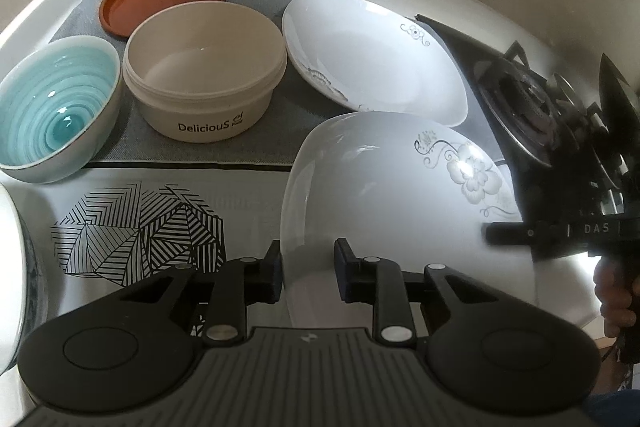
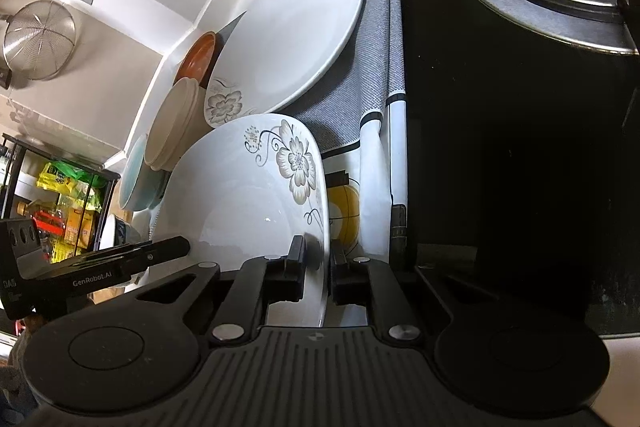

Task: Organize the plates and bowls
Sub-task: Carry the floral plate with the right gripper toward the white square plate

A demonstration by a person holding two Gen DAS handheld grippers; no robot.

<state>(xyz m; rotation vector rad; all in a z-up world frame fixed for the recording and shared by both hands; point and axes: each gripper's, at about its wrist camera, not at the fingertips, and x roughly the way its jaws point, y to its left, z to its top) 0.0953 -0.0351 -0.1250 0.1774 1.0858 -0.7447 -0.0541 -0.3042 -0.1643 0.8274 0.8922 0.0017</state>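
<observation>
In the left wrist view, the near flowered plate [image 1: 384,195] is seen at 1 o'clock on the worktop [image 1: 248,195], its left rim between the parted fingers of the left hand-held gripper [image 1: 308,267], which holds nothing. A slip could be caused by so thin an edge hold. In the right wrist view, the plate's rim [image 2: 320,227] is pinched by the right hand-held gripper [image 2: 316,267], which is rolled sideways; the far plate [image 2: 288,47] at 12 o'clock could be struck.
</observation>
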